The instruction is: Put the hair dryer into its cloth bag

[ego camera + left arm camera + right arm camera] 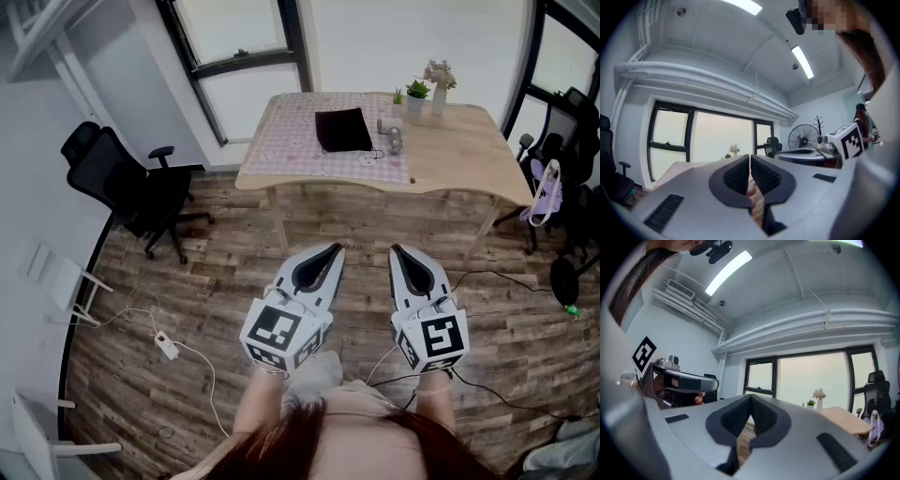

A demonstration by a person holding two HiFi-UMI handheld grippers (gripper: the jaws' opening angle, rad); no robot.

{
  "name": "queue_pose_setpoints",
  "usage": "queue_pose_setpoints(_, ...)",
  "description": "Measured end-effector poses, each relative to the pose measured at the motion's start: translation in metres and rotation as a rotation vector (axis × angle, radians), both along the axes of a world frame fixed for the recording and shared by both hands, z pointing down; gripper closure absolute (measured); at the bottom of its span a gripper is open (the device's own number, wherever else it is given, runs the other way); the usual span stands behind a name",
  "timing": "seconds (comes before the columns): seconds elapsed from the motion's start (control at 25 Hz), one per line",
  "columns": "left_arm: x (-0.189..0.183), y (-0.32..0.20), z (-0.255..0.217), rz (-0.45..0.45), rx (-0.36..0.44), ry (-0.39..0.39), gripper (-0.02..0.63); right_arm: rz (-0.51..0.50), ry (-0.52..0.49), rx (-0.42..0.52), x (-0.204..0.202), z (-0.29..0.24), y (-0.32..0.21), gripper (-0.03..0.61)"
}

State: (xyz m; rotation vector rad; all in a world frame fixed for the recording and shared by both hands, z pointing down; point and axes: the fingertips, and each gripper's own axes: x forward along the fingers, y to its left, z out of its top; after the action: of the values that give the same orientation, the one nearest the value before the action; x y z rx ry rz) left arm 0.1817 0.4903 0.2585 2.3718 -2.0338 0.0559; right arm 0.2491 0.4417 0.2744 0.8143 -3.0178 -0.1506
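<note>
Black bag [342, 129], tablecloth [281, 142] (seemingly pink-patterned)

No readable text, brand, number or label in any view. Only signs are the black-and-white square markers on the cube [281, 333] of the left gripper [330, 251] and the cube [433, 339] of the right gripper [398, 251]. They're coded patterns, with no characters. 1 marker face on each cube also shows in the opposite gripper view, same story. The print on the pink tablecloth [281, 141] is too small to make out.
</note>
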Motion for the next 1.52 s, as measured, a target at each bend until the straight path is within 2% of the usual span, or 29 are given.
queue_pose_setpoints(0.36, -0.022, -0.029, 0.002, 0.016, 0.008, -0.003, 0.600, -0.011, 0.033, 0.009, -0.026, 0.013, -0.019, 0.578)
queue_pose_setpoints(0.64, -0.048, -0.056, 0.005, 0.037, -0.013, 0.000, 0.600, -0.043, 0.010, -0.058, -0.049, 0.019, -0.040, 0.578)
queue_pose_setpoints(1.0, -0.082, -0.090, 0.018, 0.081, -0.034, 0.000, 0.600, 0.022, -0.039, -0.131, -0.078, 0.025, -0.080, 0.578)
queue_pose_setpoints(1.52, -0.130, -0.126, 0.020, 0.158, -0.038, -0.015, 0.600, 0.104, -0.031, -0.108, -0.130, 0.023, -0.117, 0.578)
